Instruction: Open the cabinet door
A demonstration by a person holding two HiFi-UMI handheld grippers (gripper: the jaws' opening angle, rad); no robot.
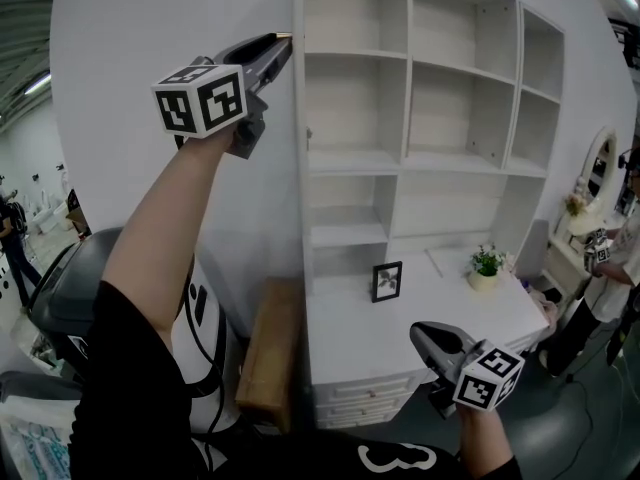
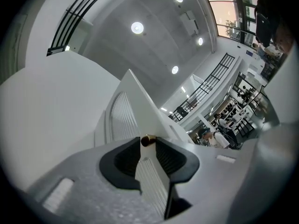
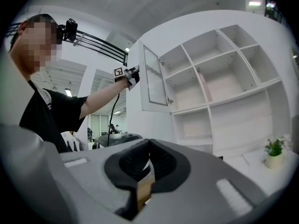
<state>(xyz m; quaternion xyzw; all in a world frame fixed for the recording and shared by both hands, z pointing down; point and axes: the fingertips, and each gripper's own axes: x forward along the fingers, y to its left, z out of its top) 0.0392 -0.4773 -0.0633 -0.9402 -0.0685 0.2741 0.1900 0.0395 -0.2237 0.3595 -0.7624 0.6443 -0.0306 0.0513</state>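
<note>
Pinching the cabinet door (image 2: 122, 118) in left tool (image 1: 283, 40), knob (image 2: 148, 141) half hidden, right tool (image 3: 148, 144) pressed together

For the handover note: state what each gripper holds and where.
Left gripper clamps the cabinet door by its edge at the brass knob. Right gripper holds nothing.

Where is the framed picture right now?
Head view, lower centre: the framed picture stands on the white counter below the shelves, left of the potted plant.
</note>
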